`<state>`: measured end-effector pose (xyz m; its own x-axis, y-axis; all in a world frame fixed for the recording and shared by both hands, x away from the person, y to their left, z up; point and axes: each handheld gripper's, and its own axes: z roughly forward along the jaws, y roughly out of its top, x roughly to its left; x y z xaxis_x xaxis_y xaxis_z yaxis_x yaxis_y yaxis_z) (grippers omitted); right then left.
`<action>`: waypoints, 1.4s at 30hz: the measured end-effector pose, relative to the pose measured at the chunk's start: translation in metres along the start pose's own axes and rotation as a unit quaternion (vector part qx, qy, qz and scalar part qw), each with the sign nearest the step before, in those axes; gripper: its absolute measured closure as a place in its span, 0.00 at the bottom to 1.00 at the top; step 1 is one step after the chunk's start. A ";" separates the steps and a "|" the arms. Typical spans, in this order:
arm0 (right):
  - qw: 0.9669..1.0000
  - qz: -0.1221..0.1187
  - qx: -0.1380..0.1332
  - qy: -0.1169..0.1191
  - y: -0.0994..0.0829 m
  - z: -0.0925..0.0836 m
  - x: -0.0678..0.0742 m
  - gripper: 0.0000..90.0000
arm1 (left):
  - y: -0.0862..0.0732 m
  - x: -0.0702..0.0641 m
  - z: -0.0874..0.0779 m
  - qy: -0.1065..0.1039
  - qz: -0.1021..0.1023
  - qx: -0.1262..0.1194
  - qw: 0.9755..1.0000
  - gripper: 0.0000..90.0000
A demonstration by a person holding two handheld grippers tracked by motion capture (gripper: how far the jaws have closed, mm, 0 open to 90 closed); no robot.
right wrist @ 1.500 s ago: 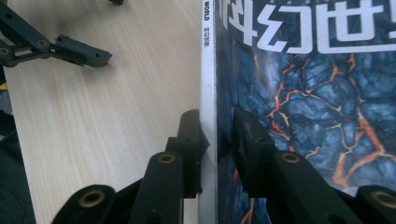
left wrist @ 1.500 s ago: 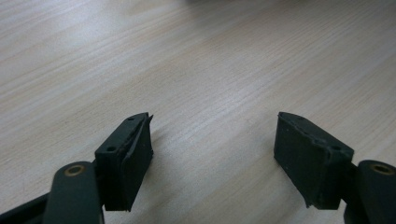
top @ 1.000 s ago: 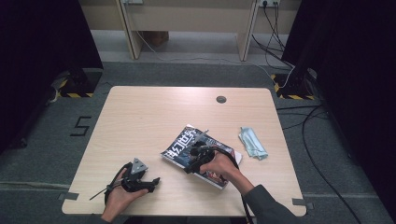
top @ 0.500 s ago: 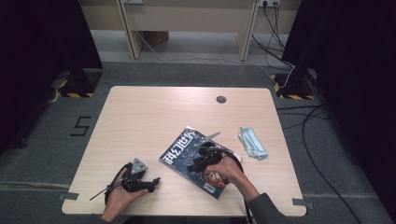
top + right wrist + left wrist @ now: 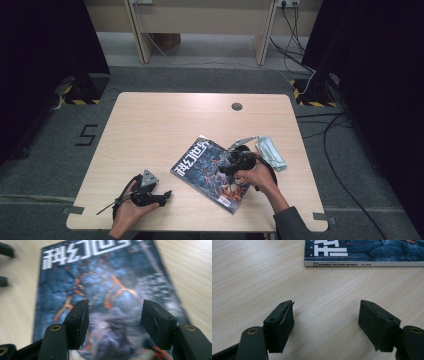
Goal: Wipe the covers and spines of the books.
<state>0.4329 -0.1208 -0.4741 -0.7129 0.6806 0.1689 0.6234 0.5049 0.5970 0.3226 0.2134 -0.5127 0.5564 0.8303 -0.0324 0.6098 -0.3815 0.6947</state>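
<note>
A magazine [image 5: 200, 167] with a dark blue and orange cover and white title lies flat at the table's front middle. Over its right half hovers my right gripper [image 5: 223, 167], held in a hand. In the right gripper view its jaws have just been opening and stand apart [image 5: 113, 322] above the cover [image 5: 100, 285], with nothing between them. My left gripper [image 5: 167, 194] rests low near the front left, pointing at the magazine. It is open [image 5: 325, 322] over bare wood, a short way from the magazine's spine [image 5: 362, 263].
A pale blue packet [image 5: 270, 152] lies right of the magazine, beside the right hand. A round cable hole [image 5: 236, 106] sits near the far edge of the wooden table [image 5: 150, 125]. Dark curtains, cables and desk legs surround the table.
The right hand has slid to the right across the magazine and its jaws have spread. The magazine has shifted slightly toward the front edge. The left hand has stayed put.
</note>
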 end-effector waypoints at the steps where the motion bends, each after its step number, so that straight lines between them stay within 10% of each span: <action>1: 1.000 0.004 0.000 -0.007 -0.001 -0.002 -0.003 0.43 | 0.001 0.000 0.000 -0.001 0.000 0.002 1.000 0.33; 8: 0.999 0.020 0.000 -0.051 -0.007 -0.009 -0.023 0.41 | 0.002 -0.006 0.002 -0.021 -0.005 -0.008 1.000 0.34; 21: 0.998 0.018 0.030 -0.058 -0.015 0.000 -0.030 0.36 | 0.007 -0.021 0.009 -0.052 -0.005 -0.019 0.998 0.33; 32: 0.998 0.029 0.016 -0.056 -0.039 -0.015 -0.008 0.36 | 0.016 -0.032 0.017 -0.077 -0.010 -0.035 0.996 0.33; 42: 0.999 -0.016 0.028 -0.042 -0.065 -0.026 0.026 0.36 | 0.020 -0.044 0.023 -0.096 -0.007 -0.030 0.995 0.32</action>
<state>0.3656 -0.1501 -0.4885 -0.7050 0.7044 0.0828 0.6194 0.5547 0.5556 0.3233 0.1601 -0.5139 0.6491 0.7401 -0.1757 0.5864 -0.3398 0.7353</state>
